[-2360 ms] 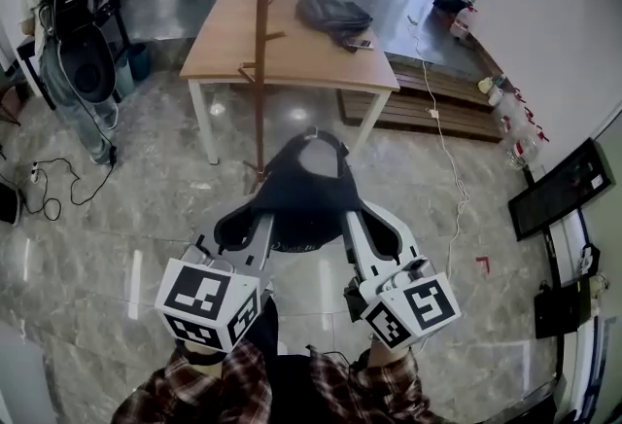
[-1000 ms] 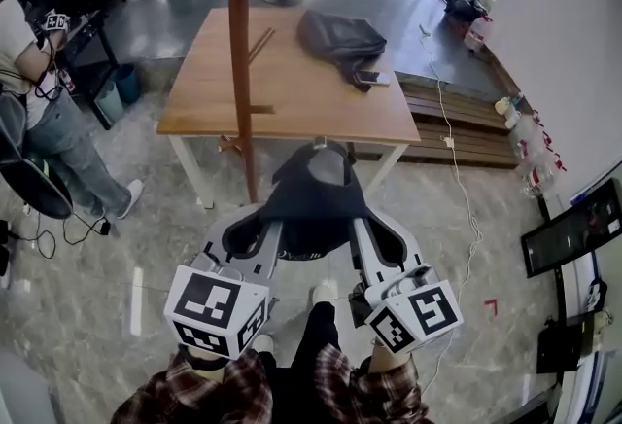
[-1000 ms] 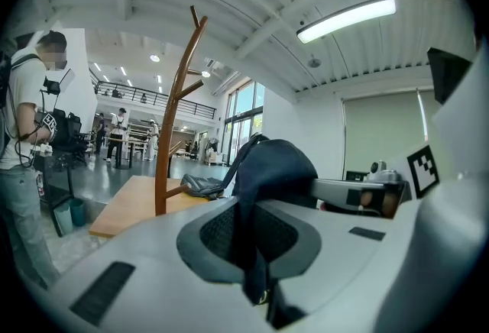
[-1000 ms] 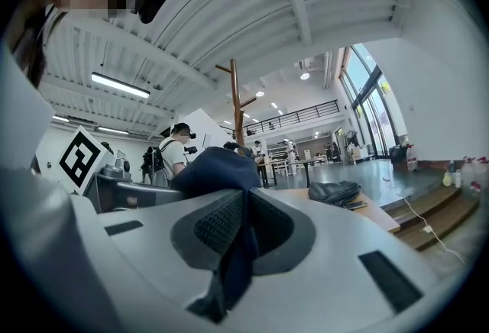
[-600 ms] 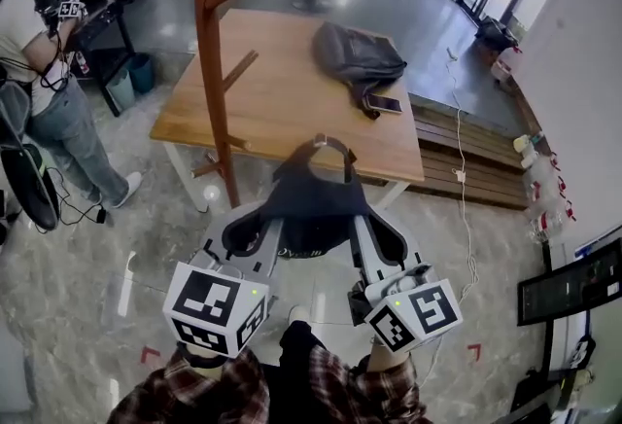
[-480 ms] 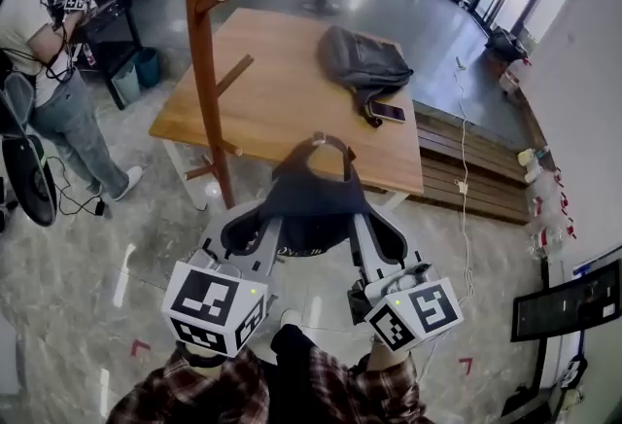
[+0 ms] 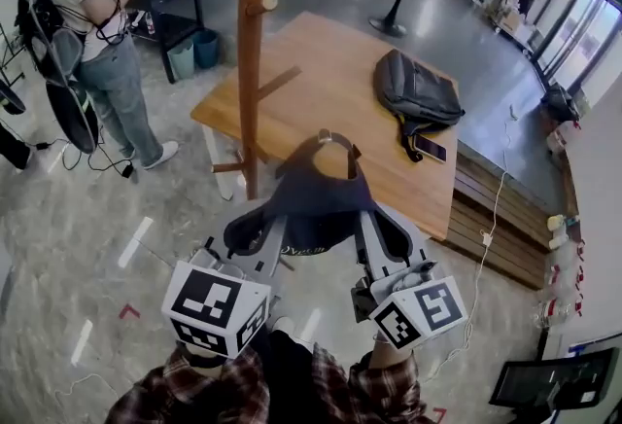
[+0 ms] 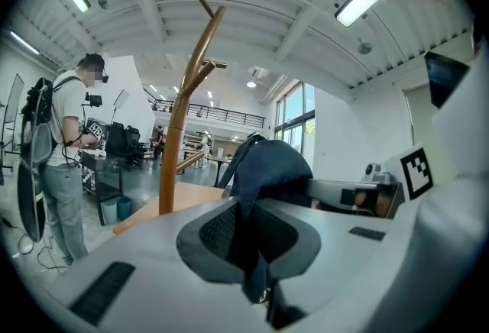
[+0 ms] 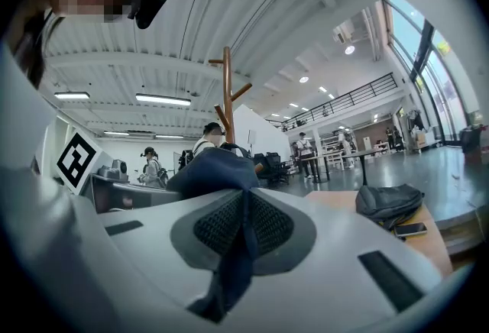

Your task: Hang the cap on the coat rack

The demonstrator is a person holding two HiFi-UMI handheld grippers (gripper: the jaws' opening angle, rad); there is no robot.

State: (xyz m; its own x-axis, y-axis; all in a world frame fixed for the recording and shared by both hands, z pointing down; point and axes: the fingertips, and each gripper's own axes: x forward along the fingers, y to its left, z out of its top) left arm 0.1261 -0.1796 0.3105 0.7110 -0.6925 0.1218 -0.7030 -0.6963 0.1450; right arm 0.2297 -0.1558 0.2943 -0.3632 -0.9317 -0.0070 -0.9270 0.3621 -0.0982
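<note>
the cap point(image 7: 313, 203) is not yet hung; this looks like the carry-in. it hangs in the air in front of the person, stretched between the two tools, its back strap arching at the far end. the left tool point(image 7: 260, 226) is nearly closed, its pads pinching the cap's fabric on the left side; the right tool point(image 7: 367, 226) is clamped the same way on the right side. both gripper views show dark blue cloth squeezed between the ribbed pads.

the coat rack point(image 7: 252, 53) stands just beyond and to the left of the cap, apart from it. a knobbed peg point(image 7: 262, 5) juts from the pole high on its right side, with a plain slanted one lower down. the next move probably calls for lifting the cap, swinging it left, and dropping the strap opening or crown over a peg before either tool lets go; the upward-slanting pegs mean coming down from above.

behind the rack is a wooden bench point(image 7: 330, 111) carrying a grey backpack point(image 7: 418, 96) and a phone point(image 7: 430, 148). the floor is glossy stone-look tile with tape marks. a person with a backpack point(image 7: 102, 53) stands to the left, in a large open hall.
</note>
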